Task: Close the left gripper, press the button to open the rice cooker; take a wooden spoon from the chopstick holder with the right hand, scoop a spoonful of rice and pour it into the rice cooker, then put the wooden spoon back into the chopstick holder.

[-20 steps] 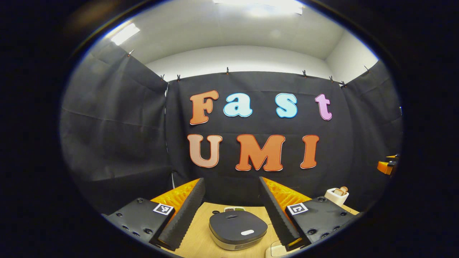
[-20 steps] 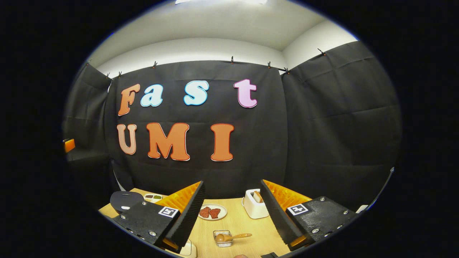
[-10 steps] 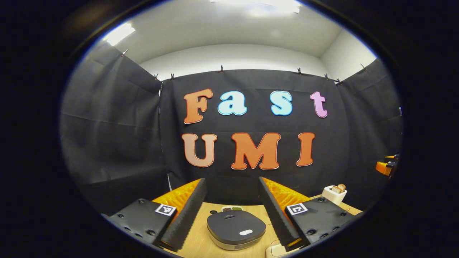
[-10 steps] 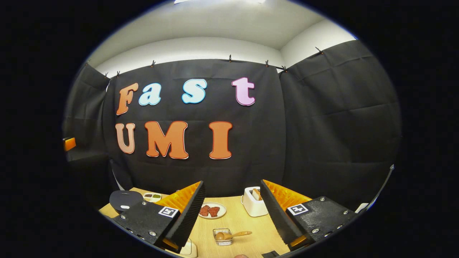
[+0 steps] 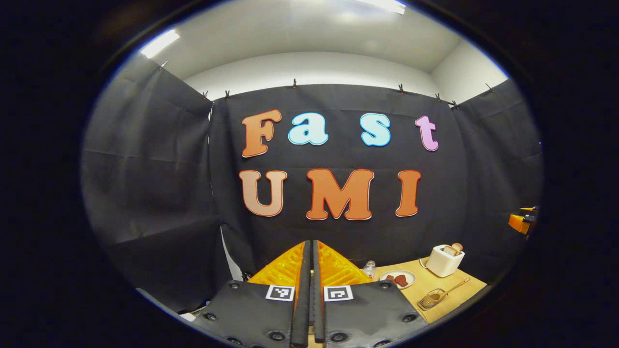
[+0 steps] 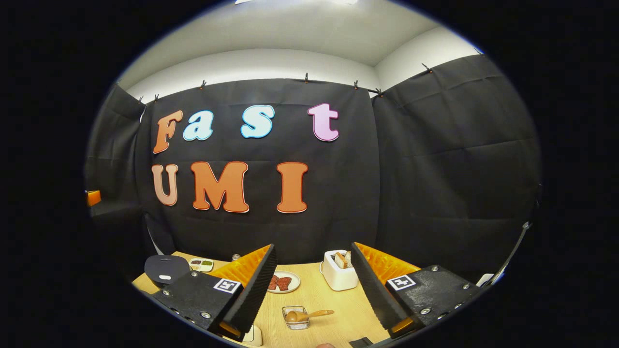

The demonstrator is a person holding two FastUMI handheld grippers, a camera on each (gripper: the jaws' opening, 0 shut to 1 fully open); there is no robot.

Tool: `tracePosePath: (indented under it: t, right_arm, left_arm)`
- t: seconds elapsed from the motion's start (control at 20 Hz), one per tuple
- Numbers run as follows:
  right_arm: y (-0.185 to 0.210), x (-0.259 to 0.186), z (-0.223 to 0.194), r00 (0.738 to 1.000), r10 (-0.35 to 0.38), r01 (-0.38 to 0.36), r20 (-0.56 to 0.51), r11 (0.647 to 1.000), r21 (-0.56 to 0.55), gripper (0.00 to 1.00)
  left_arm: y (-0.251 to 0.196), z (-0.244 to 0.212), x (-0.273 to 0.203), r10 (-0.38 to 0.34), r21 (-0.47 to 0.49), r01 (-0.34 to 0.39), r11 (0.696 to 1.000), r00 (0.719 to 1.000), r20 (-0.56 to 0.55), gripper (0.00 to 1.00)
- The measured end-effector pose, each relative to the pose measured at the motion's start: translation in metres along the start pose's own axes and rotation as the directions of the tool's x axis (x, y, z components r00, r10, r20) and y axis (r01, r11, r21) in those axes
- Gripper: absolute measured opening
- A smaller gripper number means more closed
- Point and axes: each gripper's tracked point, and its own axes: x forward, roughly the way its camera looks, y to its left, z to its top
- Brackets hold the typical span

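Left gripper [image 5: 309, 270] closed, fingers pressed together, nothing between. Right gripper [image 6: 313, 275] open, empty, above table [image 6: 333, 309]. Wooden spoon [image 6: 309, 315] lies in small glass dish [image 6: 295, 318] just ahead between its fingers. Rice cooker [image 6: 167, 268], lid down, far off its left finger. Toaster [image 6: 339, 275] beyond.

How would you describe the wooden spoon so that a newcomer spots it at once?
Start at the white toaster at the back of the wooden table. In front of it sits a small clear container, and the wooden spoon rests with its bowl inside, handle pointing right. It is the only long-handled wooden item there.
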Motion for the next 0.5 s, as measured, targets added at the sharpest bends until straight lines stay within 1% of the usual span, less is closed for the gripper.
tracePosePath:
  t: [0.05,0.15,0.2,0.25,0.3,0.35,0.45,0.5]
  right_arm:
    - [0.0,0.0,0.001,1.0,0.0,0.0,0.0,1.0,0.002,0.95]
    - [0.001,0.001,0.001,1.0,0.0,0.0,0.001,1.0,0.0,0.95]
    - [0.002,0.002,0.0,1.0,-0.001,0.001,0.0,1.0,-0.004,0.95]
    - [0.002,0.002,0.0,1.0,-0.003,0.003,-0.001,1.0,-0.008,0.95]
    - [0.002,0.002,0.0,1.0,-0.003,0.003,-0.001,1.0,-0.009,0.95]
    - [0.003,0.003,0.0,1.0,-0.001,0.001,-0.003,1.0,-0.007,0.95]
    - [0.005,0.005,-0.002,1.0,0.002,-0.002,-0.013,1.0,0.003,0.95]
    - [0.005,0.006,-0.004,1.0,0.003,-0.003,-0.016,1.0,0.005,0.95]
  left_arm:
    - [-0.001,0.0,0.0,-0.009,-0.004,0.009,1.0,1.0,-0.001,0.08]
    - [0.008,0.007,-0.003,0.012,-0.004,-0.012,1.0,1.0,0.005,0.08]
    - [-0.003,-0.006,0.003,-0.003,-0.007,0.003,1.0,1.0,-0.008,0.07]
    - [-0.005,-0.011,0.005,-0.011,-0.015,0.01,1.0,1.0,-0.017,0.05]
    - [-0.004,-0.011,0.004,-0.019,-0.02,0.018,1.0,0.999,-0.026,0.04]
    - [-0.006,-0.018,0.009,-0.036,-0.023,0.035,0.999,0.999,-0.039,0.04]
    - [-0.006,-0.035,0.015,-0.046,-0.031,0.044,0.999,0.996,-0.081,0.04]
    - [-0.007,-0.041,0.018,-0.05,-0.039,0.046,0.998,0.994,-0.095,0.0]
